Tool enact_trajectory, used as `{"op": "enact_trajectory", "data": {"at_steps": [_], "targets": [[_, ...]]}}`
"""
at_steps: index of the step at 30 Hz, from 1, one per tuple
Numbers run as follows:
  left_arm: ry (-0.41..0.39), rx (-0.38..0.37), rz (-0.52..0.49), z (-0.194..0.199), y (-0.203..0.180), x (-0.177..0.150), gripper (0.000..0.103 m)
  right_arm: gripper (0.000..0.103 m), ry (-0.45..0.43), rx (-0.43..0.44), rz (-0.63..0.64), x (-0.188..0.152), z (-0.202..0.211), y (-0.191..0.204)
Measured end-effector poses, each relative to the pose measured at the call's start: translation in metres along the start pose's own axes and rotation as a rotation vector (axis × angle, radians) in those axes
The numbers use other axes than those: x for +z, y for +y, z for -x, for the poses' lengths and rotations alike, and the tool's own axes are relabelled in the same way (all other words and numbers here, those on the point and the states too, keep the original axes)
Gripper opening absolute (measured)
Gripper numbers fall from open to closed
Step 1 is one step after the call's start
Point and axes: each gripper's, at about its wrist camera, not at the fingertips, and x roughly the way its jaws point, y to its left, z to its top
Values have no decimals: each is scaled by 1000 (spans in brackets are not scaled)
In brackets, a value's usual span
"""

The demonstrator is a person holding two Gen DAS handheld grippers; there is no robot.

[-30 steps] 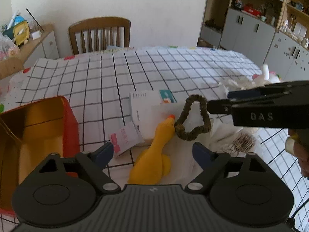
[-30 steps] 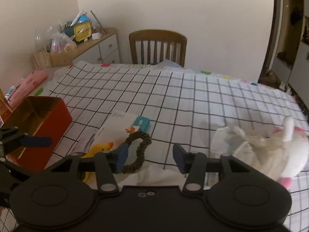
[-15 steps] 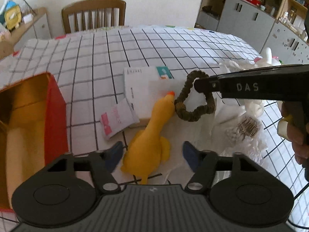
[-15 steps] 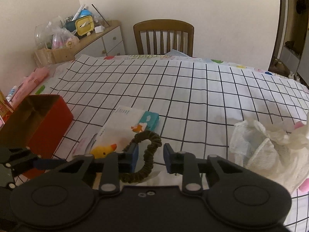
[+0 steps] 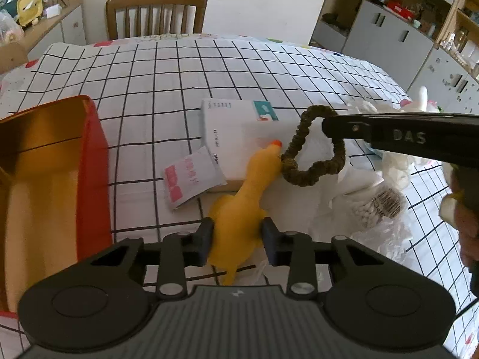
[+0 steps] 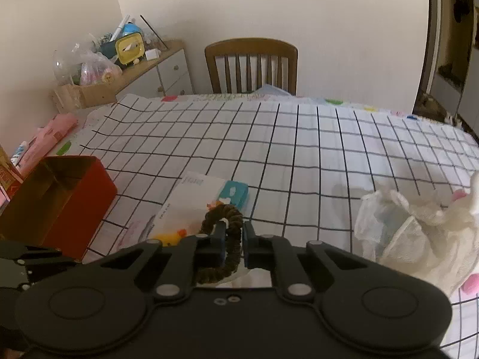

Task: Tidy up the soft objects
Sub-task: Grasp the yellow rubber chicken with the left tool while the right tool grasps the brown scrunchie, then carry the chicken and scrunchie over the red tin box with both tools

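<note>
Red tin box [image 5: 92,173]: open, gold-lined, rectangular; stands at the left edge of the tabletop [image 5: 179,71], well apart from both grippers.

Pink-and-white sachet [image 5: 191,181]: flat, glossy; lies between the box and the duck, partly tucked under the tissue pack.

Yellow rubber duck [image 5: 239,206]: long-necked, smooth, orange beak; lies on the cloth with its body between the fingers of the left gripper [image 5: 238,239]. The jaws are closing and the blue pads sit against its flanks.

Tissue pack [image 5: 236,125]: soft white rectangular wrapper with a teal patch; lies beyond the duck's head.

Brown scrunchie [image 5: 312,149]: ribbed fabric loop, pulled into a rough heart shape; hangs in the air just beside the duck's beak, pinched at one edge by the right gripper [image 6: 234,243], whose jaws are closing, nearly together on the band.

Crumpled white plastic bags [image 5: 374,191]: thin, translucent, one with a barcode label; heaped at the right.

White plush toy [image 5: 422,101]: pink accents, partly hidden behind the bags.

Surface: white cloth with black grid.

Room: wooden chair [image 5: 155,12] at the far side, cluttered sideboard at left, grey cabinets at right.
</note>
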Motion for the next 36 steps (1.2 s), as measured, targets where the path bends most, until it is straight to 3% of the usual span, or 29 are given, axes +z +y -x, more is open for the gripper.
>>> {"op": "enact_trajectory", "data": {"at_steps": [5,22,36], "targets": [[-13,7,7,5,0,-2,27,9,-28,2,40,0,14,11],[-87,8,50,61,5,-2,26,8,-138,39,93,14,83,37],[-161,90,119,133,43,7,26,8,-168,165,142,35,111,83]]}}
